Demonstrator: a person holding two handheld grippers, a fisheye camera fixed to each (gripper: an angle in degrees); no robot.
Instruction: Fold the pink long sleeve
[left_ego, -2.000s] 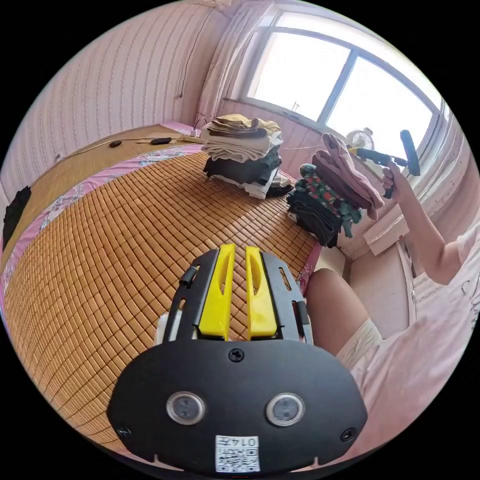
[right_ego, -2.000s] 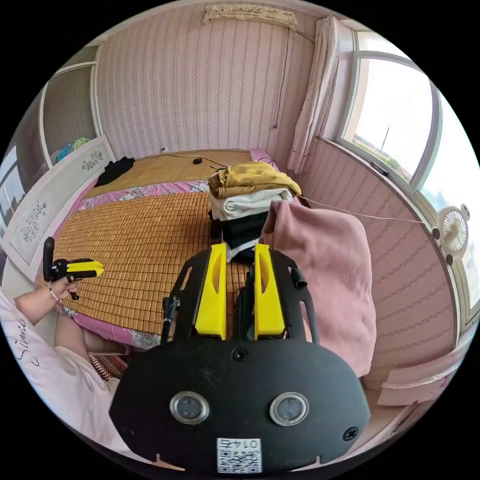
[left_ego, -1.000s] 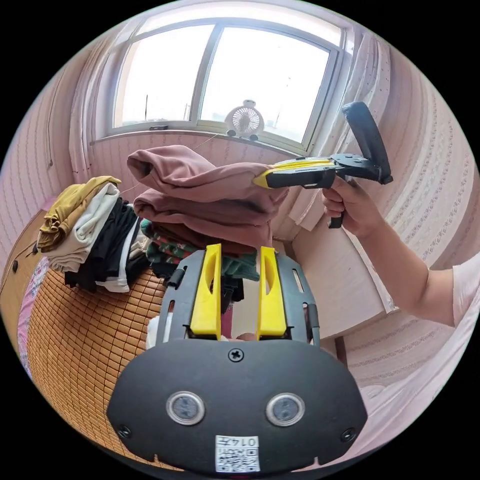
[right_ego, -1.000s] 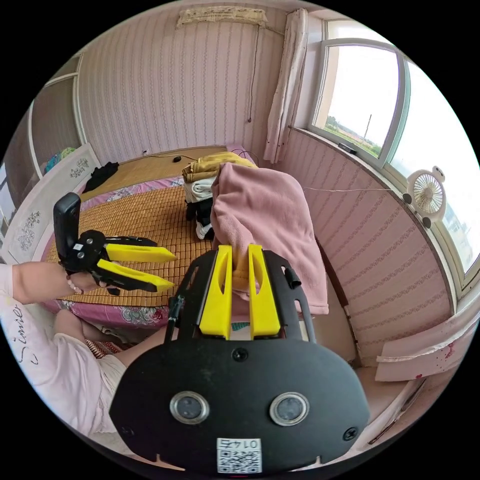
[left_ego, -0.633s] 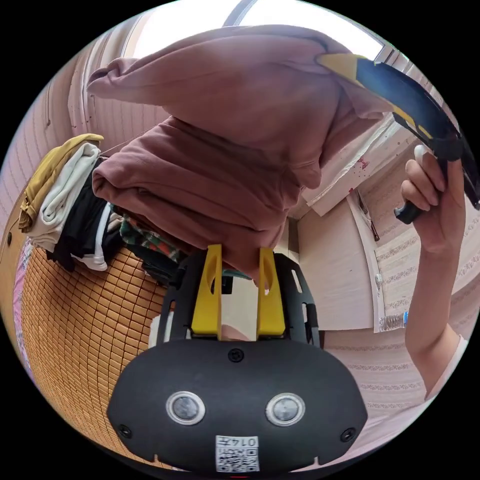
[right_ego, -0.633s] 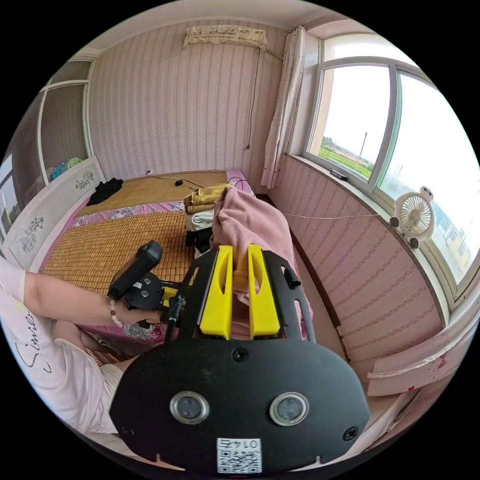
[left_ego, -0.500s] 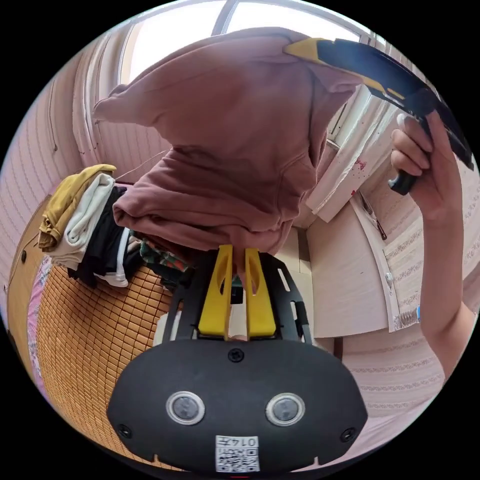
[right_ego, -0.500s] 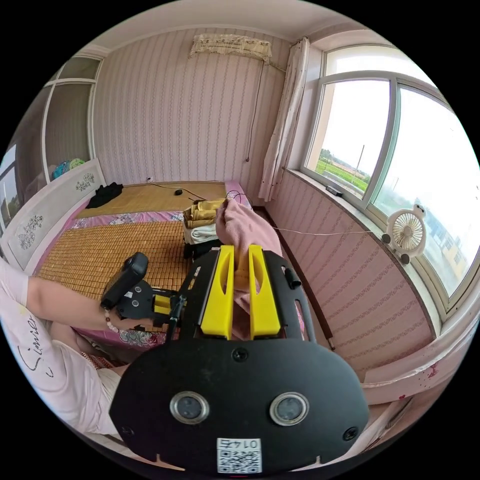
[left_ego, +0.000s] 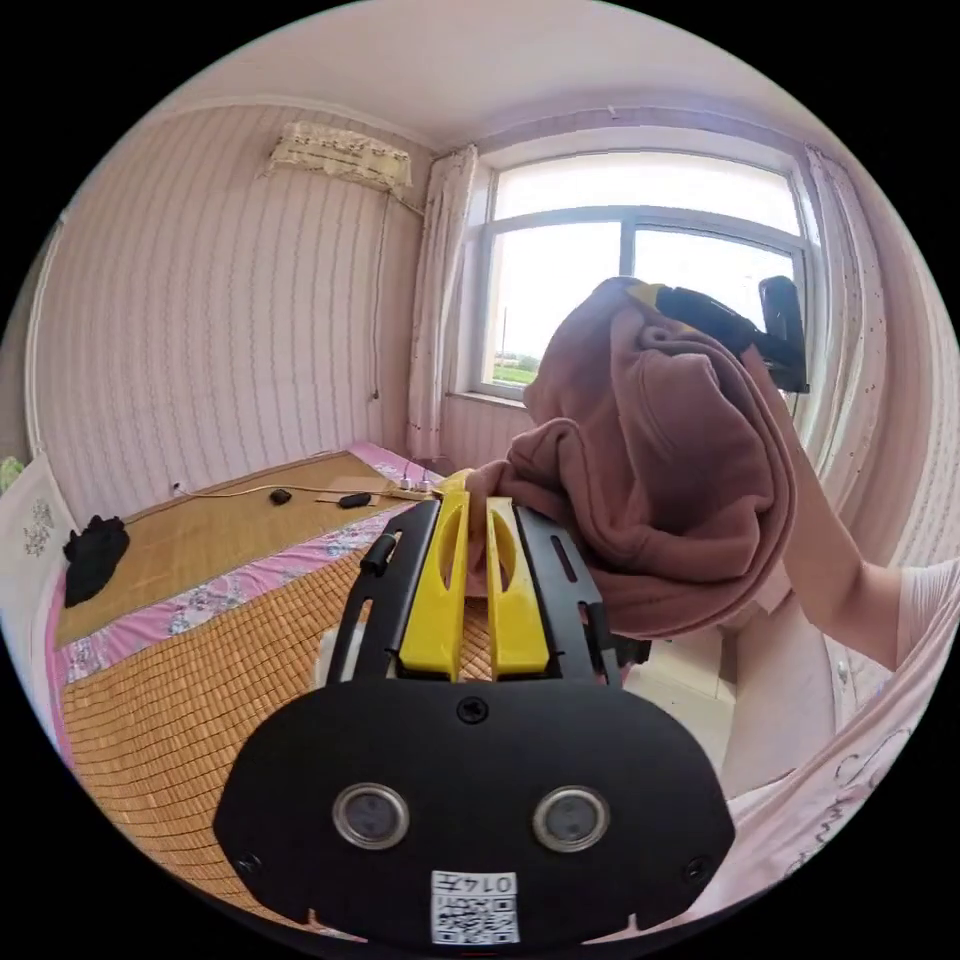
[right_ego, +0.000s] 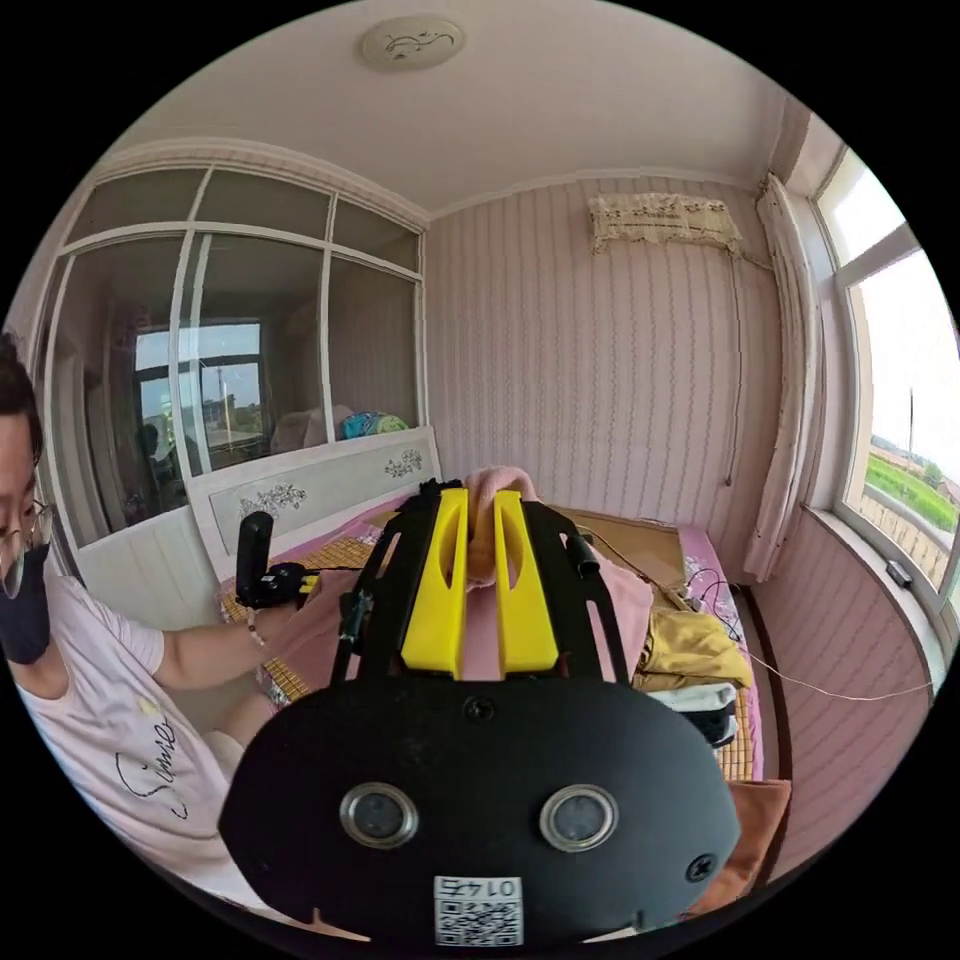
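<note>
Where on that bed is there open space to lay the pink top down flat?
The woven mat lies bare from the left gripper out to the flowered pink strip. Beyond the strip, cables and a black garment take space. In the right gripper view, folded clothes crowd the window side.

Pink long sleeve (left_ego: 660, 470) now off the pile, left gripper (left_ego: 476, 520) newly clamped on it

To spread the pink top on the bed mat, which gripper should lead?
Probably left. The left gripper, shut on the pink top, is over the bed mat; the right gripper holds it higher.
</note>
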